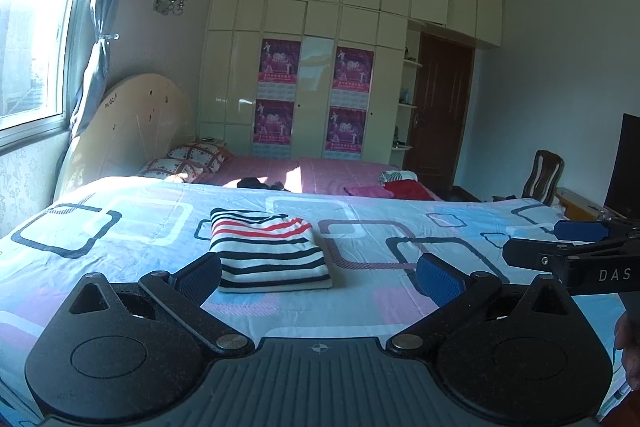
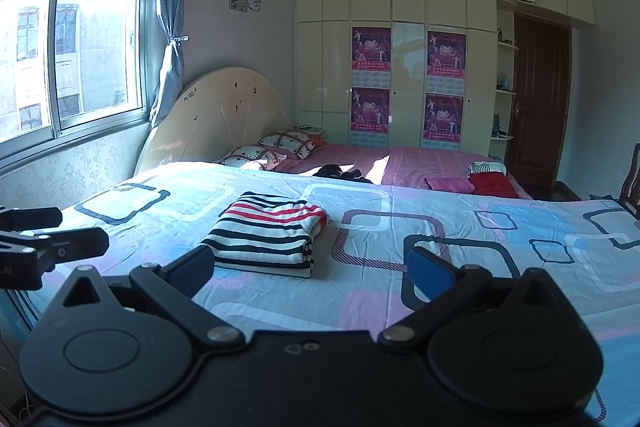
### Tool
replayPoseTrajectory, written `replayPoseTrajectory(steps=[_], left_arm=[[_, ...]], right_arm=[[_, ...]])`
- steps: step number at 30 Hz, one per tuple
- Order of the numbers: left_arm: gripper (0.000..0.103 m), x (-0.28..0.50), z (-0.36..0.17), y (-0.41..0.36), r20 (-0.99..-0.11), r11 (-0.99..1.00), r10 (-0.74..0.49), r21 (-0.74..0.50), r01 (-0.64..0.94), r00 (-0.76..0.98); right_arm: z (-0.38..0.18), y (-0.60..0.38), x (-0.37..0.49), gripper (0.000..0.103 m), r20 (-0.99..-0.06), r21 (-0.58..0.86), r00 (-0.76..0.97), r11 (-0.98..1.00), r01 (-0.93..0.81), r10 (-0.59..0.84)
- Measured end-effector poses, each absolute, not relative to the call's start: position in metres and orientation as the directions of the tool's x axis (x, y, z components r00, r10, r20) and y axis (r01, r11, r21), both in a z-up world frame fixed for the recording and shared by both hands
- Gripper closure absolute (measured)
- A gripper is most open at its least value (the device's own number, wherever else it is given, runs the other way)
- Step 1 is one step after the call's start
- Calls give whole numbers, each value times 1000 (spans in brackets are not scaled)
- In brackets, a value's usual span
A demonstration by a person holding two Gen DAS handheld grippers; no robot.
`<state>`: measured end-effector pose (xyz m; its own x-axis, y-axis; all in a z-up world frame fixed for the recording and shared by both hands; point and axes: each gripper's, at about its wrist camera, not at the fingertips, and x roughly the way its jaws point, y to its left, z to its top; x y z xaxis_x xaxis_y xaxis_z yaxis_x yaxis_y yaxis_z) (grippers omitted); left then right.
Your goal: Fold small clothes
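The left tongs [image 1: 320, 273] are spread wide with nothing between the blue pads; they hover above the near part of the bed [image 1: 400, 311], which is covered by a sheet printed with rounded rectangles in dark blue, white, pink and light blue. The right tongs [image 2: 314, 267] are likewise spread wide and carry nothing, held level beside the left ones. Each pair shows at the edge of the other's view: the right tongs at the right margin of the left wrist view, the left tongs at the left margin of the right wrist view.

The striped garment [image 1: 268, 251] lies folded into a compact rectangle on the sheet, just ahead of both tongs and touching neither. It is white with dark stripes and a few red stripes toward its far end. In the left wrist view its near edge sits between the two pads, closer to the left-hand pad.

Farther back on the pink part of the bed lie a dark heap of clothing [image 1: 260, 183], a folded pink item [image 1: 365, 191] and a red item [image 1: 408, 190] with a striped piece behind it. Two patterned pillows [image 1: 188, 159] rest against the rounded headboard [image 1: 132, 123]
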<state>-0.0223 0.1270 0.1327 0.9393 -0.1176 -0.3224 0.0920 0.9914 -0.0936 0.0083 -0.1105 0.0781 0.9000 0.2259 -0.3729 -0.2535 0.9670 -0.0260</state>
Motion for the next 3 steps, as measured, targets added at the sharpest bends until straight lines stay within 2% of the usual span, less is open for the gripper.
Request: replayPoseTrajectory(steps=[3], left_arm=[[0, -22, 134, 125, -329, 990, -123, -107, 92, 936]], right_arm=[[78, -111, 9, 1, -374, -24, 898, 966, -257, 230]])
